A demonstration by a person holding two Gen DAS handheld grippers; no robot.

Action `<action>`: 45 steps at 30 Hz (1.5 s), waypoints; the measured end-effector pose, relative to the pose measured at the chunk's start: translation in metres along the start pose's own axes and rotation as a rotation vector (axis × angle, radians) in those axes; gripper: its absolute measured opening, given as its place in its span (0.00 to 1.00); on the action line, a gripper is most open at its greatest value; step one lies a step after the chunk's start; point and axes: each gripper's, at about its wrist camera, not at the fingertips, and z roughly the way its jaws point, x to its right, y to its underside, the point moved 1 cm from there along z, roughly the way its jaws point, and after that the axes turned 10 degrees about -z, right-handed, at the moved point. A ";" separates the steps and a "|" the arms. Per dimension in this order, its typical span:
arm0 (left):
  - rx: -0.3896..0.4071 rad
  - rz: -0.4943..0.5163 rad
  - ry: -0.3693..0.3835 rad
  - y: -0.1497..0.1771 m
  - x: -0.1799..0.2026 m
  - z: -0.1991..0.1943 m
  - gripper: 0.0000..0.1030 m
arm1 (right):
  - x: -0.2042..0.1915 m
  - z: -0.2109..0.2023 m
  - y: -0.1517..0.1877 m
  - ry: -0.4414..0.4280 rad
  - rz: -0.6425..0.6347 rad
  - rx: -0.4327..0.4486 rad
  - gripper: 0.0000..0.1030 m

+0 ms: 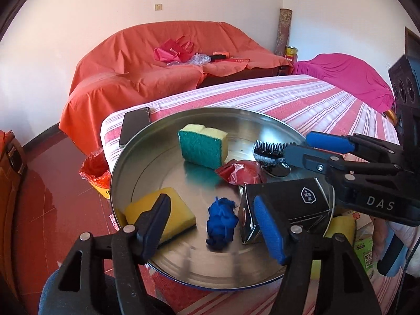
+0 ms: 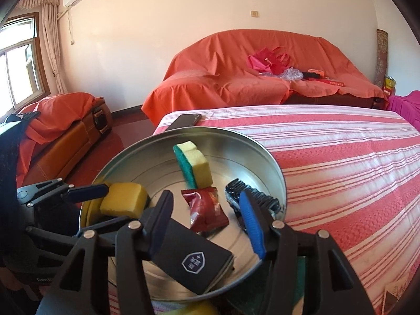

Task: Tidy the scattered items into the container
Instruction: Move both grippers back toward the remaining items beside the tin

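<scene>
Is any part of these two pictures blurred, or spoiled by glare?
Left wrist view: the blue cloth in the steel pan is smeared by motion blur; the green-faced sponge mirrors in the floor. Right wrist view: the window is overexposed; the striped tablecloth bends with fisheye distortion.

Bright daylight from the window (image 2: 19, 60); fisheye-bent edges, slight blur.

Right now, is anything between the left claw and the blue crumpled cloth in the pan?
Nothing visible: the left claw hangs open above the round steel pan, with the blue crumpled cloth lying between its fingers.
</scene>
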 end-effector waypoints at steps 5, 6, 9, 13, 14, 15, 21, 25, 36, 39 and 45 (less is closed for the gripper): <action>0.007 -0.015 0.054 -0.004 0.002 -0.005 0.69 | 0.018 -0.033 0.011 0.093 0.051 -0.013 0.59; 0.004 -0.013 0.067 -0.004 0.004 -0.006 0.69 | 0.020 -0.038 0.012 0.108 0.058 -0.010 0.60; -0.018 -0.013 0.085 -0.003 0.006 -0.007 0.69 | 0.027 -0.052 0.020 0.141 0.092 -0.012 0.66; -0.030 -0.042 0.115 -0.003 -0.001 -0.009 0.71 | 0.028 -0.073 0.038 0.198 0.141 -0.020 0.71; -0.023 -0.030 0.099 -0.003 0.001 -0.008 0.71 | 0.028 -0.079 0.042 0.213 0.143 -0.025 0.72; -0.017 -0.021 0.097 -0.004 0.003 -0.008 0.71 | 0.029 -0.083 0.044 0.224 0.138 -0.033 0.73; 0.061 0.100 0.237 0.001 0.032 -0.040 0.71 | 0.044 -0.097 0.050 0.280 0.190 -0.049 0.76; 0.065 0.238 0.344 0.013 0.059 -0.054 0.71 | 0.063 -0.104 0.061 0.272 0.305 -0.057 0.76; -0.091 0.421 0.444 0.049 0.103 -0.048 0.71 | 0.087 -0.114 0.072 0.296 0.424 -0.077 0.76; -0.135 0.447 0.424 0.057 0.107 -0.039 0.71 | 0.097 -0.118 0.077 0.331 0.454 -0.100 0.76; -0.185 0.416 0.398 0.060 0.109 -0.023 0.71 | 0.114 -0.130 0.096 0.285 0.579 -0.088 0.76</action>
